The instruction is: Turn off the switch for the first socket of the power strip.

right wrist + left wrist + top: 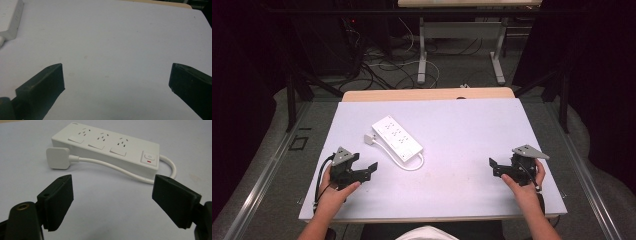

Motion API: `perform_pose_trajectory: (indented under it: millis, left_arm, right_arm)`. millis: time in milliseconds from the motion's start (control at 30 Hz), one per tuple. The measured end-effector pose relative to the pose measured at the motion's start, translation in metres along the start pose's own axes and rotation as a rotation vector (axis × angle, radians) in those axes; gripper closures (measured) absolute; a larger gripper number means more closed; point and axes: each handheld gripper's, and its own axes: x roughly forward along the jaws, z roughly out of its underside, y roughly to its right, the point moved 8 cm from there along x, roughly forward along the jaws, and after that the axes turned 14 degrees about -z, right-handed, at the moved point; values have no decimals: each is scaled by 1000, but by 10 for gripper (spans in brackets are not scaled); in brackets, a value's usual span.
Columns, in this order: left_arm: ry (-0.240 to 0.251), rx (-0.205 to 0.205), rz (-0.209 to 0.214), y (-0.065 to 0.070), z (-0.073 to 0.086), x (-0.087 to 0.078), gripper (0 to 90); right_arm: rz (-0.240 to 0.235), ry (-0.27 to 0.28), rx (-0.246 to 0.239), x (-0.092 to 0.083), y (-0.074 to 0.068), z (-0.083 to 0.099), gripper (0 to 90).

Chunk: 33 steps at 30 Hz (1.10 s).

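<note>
Item: power strip [397, 136], white, three rows of sockets and a switch with a red mark at one end. Lies flat and slantwise on the table [472, 130], left of centre, nearer the far edge than the near one. Its cord [404, 162] loops out of the switch end, runs back along the near side of the body and ends in a flat white plug [370, 138], which lies on the table just beside the strip's far-left end.

Left gripper [364, 170]: held near the near-left corner, jaws spread wide, empty, pointed toward the strip with a clear gap between.

Right gripper [498, 167]: held toward the right edge, jaws spread wide, empty, well apart from the strip, facing bare table.

Step in hand, by judgement: approach; nothing grasped yet. Next move likely calls for the left gripper to advance and close on the plug or the cord, which lie nearest it.

Not determinable: the underside of the plug and its pins; the strip's brand lettering, too small to read. In the right gripper view the strip is cut off at the upper-left corner.
</note>
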Motion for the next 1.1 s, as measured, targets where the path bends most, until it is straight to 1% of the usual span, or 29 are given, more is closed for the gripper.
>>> perform_pose_trajectory:
  millis: [67, 133, 200, 233, 333, 367, 400, 433, 500, 533, 567, 800, 833, 900, 933, 967, 1000, 1033, 1100]
  left_arm:
    - [-3, 12, 0, 1, 0, 0, 208]
    - [-13, 15, 5, 2, 1, 0, 233]
    - [-12, 22, 6, 3, 1, 1, 257]
    - [-19, 25, 8, 4, 2, 1, 262]
    - [-20, 42, 5, 5, 2, 1, 266]
    - [-20, 42, 5, 5, 2, 1, 266]
    - [-12, 46, -2, 5, 1, 2, 266]
    - [-9, 40, -4, 5, 1, 1, 266]
    - [-2, 41, -6, 4, 0, 1, 274]
    - [2, 31, -8, 3, -1, 1, 275]
    - [6, 30, -11, 2, -2, 0, 276]
    - [4, 21, -10, 1, -2, 0, 288]
    - [-5, 16, -9, 1, -1, 0, 298]
    - [-1, 16, -10, 1, -1, 0, 329]
    - [-8, 6, -10, -1, 0, -1, 349]
    - [-9, -3, -3, 0, 0, -1, 368]
    - [-14, -4, -3, -1, 0, -1, 387]
    - [-24, -11, 7, 0, 1, -1, 407]
    - [-29, -16, 10, 0, 2, -2, 438]
  right_arm:
    - [-5, -4, -3, 0, 0, 0, 0]
    - [-8, -4, 1, 1, -1, 0, 0]
    - [-12, -6, 3, 1, -1, 0, 0]
    - [-12, -7, 5, 1, -1, 1, 0]
    - [-15, -2, 13, 1, -1, 1, 0]
    - [-9, 1, 12, 1, -1, 1, 0]
    - [-1, 22, 9, 3, 0, 0, 0]
    - [-10, -7, 10, 1, 0, 1, 0]
    - [-7, -1, 15, 2, 0, 1, 0]
    - [-7, 2, 18, 2, 0, 1, 0]
    - [-10, 0, 19, 2, 0, 1, 0]
    - [-15, -5, 18, 3, 0, 2, 0]
    - [-16, -5, 19, 4, 0, 3, 0]
    - [-16, -8, 14, 3, 1, 3, 0]
    - [-16, -5, 14, 4, 1, 3, 0]
    - [-16, -5, 15, 4, 1, 3, 0]
    - [-22, -9, 15, 4, 1, 3, 1]
    - [-18, -8, 16, 4, 1, 3, 1]
    - [-21, -10, 18, 3, 1, 3, 2]
